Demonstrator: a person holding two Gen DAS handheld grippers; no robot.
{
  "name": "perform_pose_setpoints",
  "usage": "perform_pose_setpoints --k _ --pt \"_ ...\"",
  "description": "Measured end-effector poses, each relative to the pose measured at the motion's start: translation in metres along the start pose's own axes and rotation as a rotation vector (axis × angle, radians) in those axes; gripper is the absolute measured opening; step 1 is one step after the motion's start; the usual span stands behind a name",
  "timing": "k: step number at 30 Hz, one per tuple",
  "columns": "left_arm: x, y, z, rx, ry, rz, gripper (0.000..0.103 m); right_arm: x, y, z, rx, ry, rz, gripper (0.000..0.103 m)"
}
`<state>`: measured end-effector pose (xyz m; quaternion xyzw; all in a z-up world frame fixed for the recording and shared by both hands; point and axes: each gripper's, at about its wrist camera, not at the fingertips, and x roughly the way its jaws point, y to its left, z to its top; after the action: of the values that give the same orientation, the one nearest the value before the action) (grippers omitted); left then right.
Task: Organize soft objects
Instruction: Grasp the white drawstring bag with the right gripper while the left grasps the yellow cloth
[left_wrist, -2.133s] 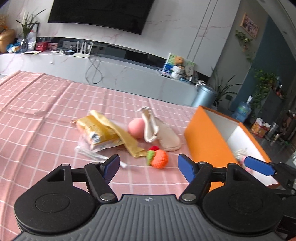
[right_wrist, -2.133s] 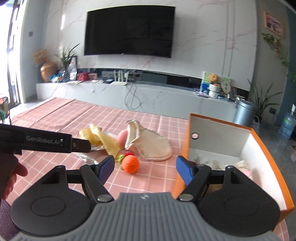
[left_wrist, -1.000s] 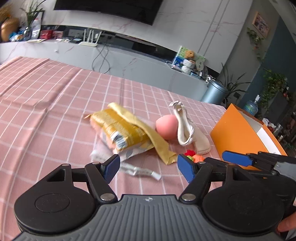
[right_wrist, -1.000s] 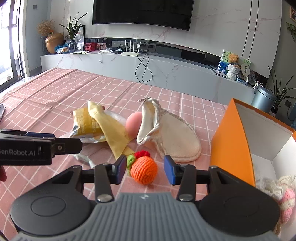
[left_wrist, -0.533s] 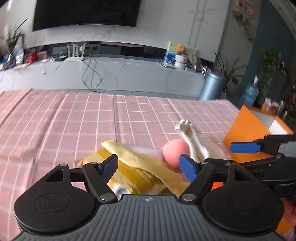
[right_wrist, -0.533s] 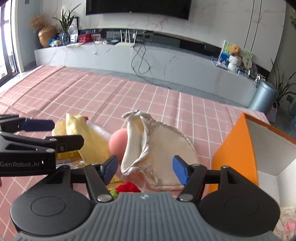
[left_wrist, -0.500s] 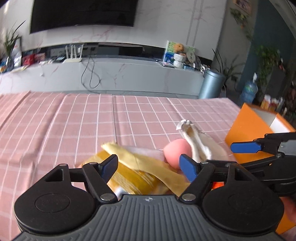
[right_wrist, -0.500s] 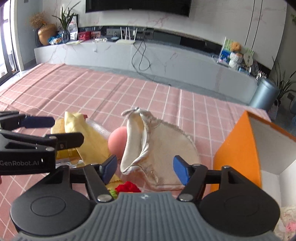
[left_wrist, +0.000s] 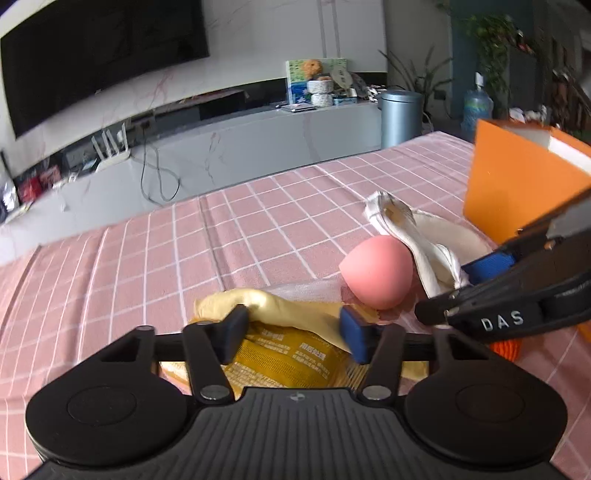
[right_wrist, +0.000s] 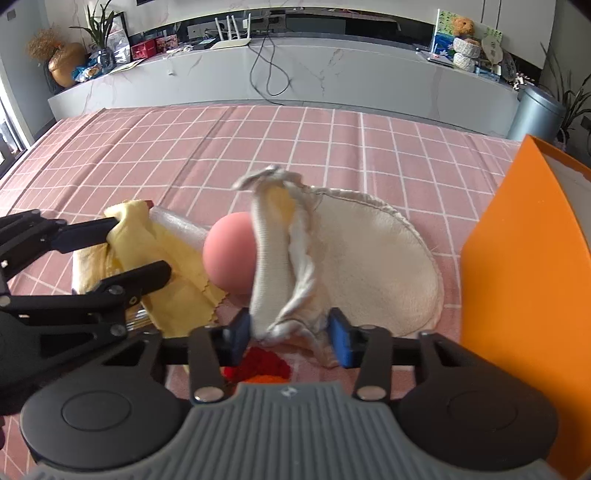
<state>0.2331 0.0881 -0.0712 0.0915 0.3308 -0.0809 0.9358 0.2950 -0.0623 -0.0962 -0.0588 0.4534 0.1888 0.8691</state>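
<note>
A: Grip status?

B: Left gripper sits lower centre of its view, jaws part open, straddling the fold of the yellow cloth. Pads look to touch it; can't tell if it's clamped. Right gripper is lower centre of its own view, jaws narrowed around the bunched mouth of the cream pouch. Looks pinched, not certain.

A: Handling?

B: All light and limp, I'd judge. The cloth will drape and drag the crinkly snack packet under it. Take it at the fold, where it's thickest. The pouch is floppy: hold the gathered rim, not the flat body. Pink sponge, centre right in the left view, looks squashy and smooth. It touches the pouch, so it may roll when the pouch lifts.

A: Counts?

B: One cloth, one packet, one pouch, one sponge, one knitted orange-red ball just below the right jaws, mostly hidden. One orange box at the right edge, close beside the pouch. All on the pink checked tablecloth.
</note>
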Motion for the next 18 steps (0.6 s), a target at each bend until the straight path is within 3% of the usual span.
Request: perform_pose_setpoints --k 4,5,7,8,18 --pt "0.003 -0.008 0.0 0.008 0.003 -0.026 0.03 -0.002 -0.004 -0.001 0.022 0.0 0.005 0.029" --pt "0.004 -0.009 0.0 0.01 0.002 -0.023 0.023 -0.003 -0.005 0.0 0.032 0.0 0.01 0.022" --pt "0.005 -0.008 -0.001 -0.008 -0.005 -0.02 0.005 -0.007 -0.008 0.0 0.047 -0.008 0.012 0.02" --pt "0.004 -0.007 -0.001 -0.018 -0.01 -0.015 0.001 -0.01 -0.009 0.0 0.053 -0.018 0.009 0.019" --pt "-0.034 0.0 0.005 -0.139 -0.113 -0.027 0.001 -0.055 -0.016 -0.005 0.098 -0.14 0.024 0.017"
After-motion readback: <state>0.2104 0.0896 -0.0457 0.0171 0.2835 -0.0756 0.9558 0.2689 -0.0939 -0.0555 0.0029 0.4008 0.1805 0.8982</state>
